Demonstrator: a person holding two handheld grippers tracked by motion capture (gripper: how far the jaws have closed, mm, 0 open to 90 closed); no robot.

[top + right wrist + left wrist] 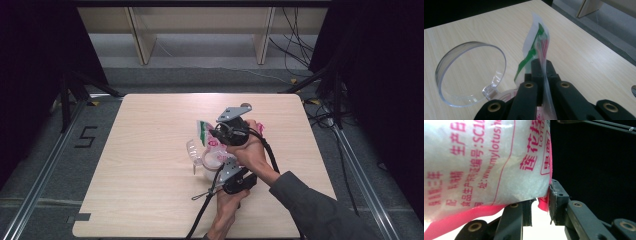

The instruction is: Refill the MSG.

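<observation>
Two-handed hold on a seasoning bag [486, 162] above the tabletop [150, 200]. Right claw [541, 65] is clamped on the bag's top edge; left claw [540, 202] pinches its lower corner. A slipping pinch could spill granules beside the clear cup [471, 75].

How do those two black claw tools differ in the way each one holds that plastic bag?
The right gripper has its jaws pressed fully together on the thin, flat top edge of the bag; the left gripper has its jaws standing apart, pinching a bulging lower corner packed with white grains. In the high view the right gripper sits farther from the person, the left gripper nearer. Both grip the same bag.
</observation>
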